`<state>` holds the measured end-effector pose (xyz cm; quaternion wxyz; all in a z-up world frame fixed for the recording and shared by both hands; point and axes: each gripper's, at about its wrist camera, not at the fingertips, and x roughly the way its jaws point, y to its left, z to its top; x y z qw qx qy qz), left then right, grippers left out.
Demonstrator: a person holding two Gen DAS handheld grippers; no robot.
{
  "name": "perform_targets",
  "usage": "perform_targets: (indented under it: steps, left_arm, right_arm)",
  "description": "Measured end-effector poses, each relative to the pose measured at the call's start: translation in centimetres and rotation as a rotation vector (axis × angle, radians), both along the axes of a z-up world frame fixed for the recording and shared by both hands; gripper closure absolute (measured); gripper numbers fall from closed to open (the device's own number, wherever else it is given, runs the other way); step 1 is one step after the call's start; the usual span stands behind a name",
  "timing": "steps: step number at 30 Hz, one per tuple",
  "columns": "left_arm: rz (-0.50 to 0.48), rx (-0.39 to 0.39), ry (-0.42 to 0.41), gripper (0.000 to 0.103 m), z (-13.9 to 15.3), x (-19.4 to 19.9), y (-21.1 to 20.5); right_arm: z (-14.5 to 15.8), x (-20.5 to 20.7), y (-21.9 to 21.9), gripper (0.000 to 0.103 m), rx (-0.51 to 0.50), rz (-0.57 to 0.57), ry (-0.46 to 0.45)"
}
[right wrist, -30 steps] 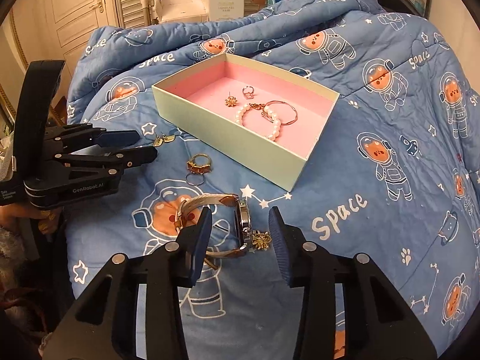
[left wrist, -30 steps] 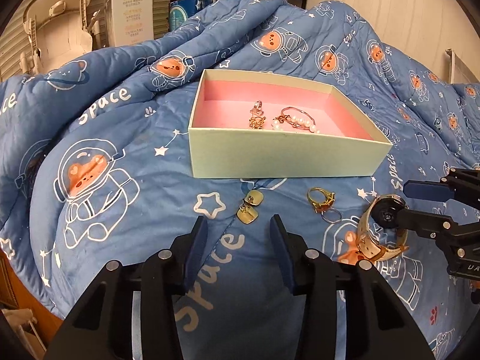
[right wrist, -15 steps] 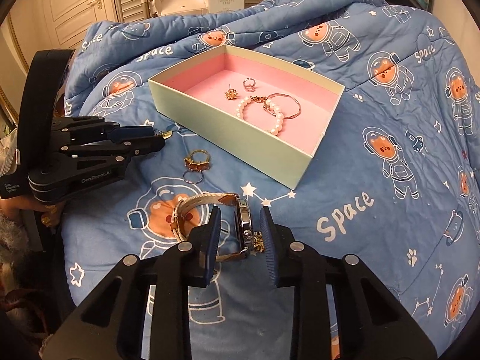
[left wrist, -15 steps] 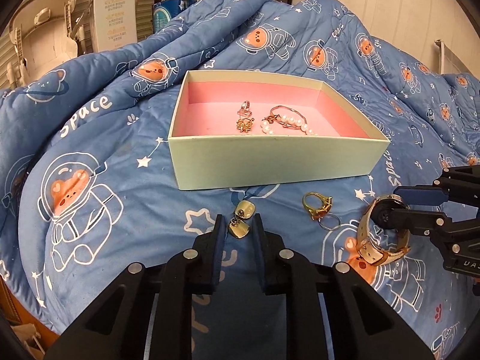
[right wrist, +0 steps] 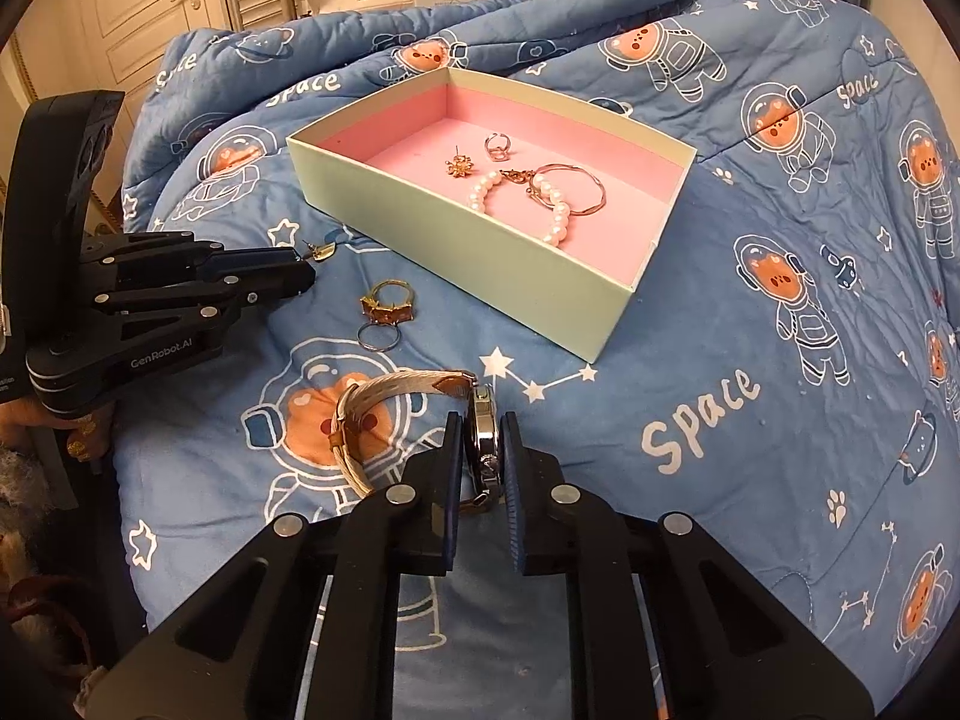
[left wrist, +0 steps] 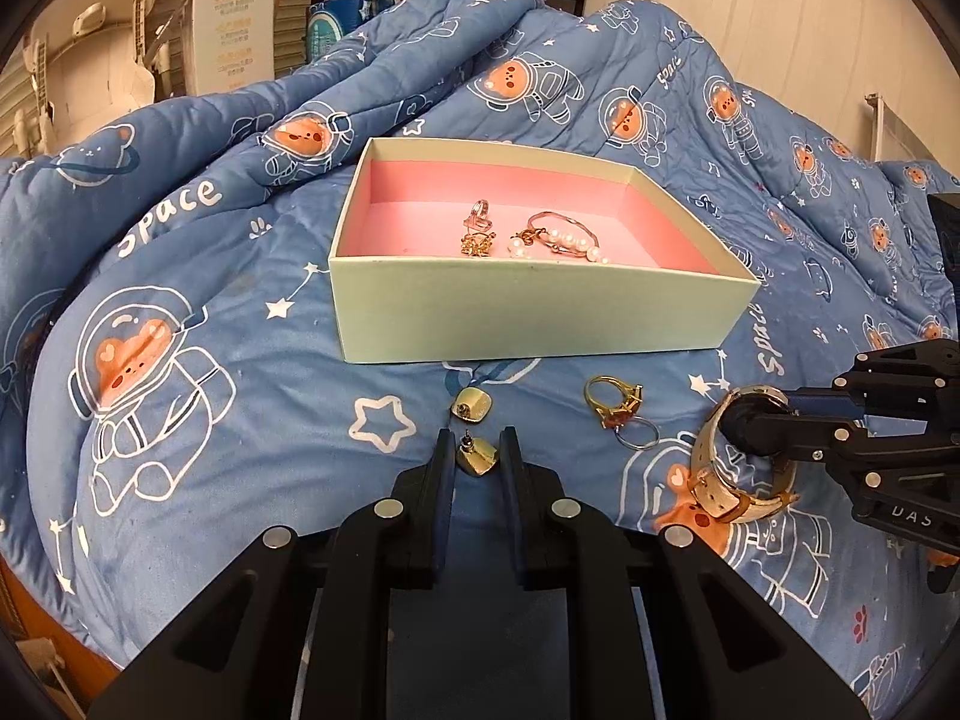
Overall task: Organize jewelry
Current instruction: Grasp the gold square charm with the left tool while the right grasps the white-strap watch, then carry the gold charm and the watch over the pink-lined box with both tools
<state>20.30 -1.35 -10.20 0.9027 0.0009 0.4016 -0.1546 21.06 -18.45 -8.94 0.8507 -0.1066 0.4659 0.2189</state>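
Hand-held grippers clamp: left [left wrist: 475, 457] one earring [left wrist: 476, 457], right [right wrist: 483, 457] one watch [right wrist: 483, 444].

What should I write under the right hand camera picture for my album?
The right gripper pinches a watch on a blue space blanket, near the pink-lined box of jewelry.

On the bed's quilt [left wrist: 180, 252], the box [left wrist: 528, 312] lies behind two earrings [left wrist: 471, 405], a ring [left wrist: 615, 402] and, rightmost, the watch [left wrist: 720, 480].
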Motion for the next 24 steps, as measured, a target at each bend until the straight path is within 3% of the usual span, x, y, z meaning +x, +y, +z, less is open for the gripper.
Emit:
perform_targets:
  steps: [13, 24]
  left_arm:
    - [0.026, -0.083, 0.005, 0.088, 0.6, -2.3, 0.6]
    - [0.010, -0.122, -0.014, 0.088, 2.5, -3.7, 0.4]
  right_arm:
    - [0.9, -0.9, -0.3, 0.091, 0.055, 0.003, -0.008]
    - [3.0, -1.3, -1.0, 0.091, 0.233, -0.013, 0.049]
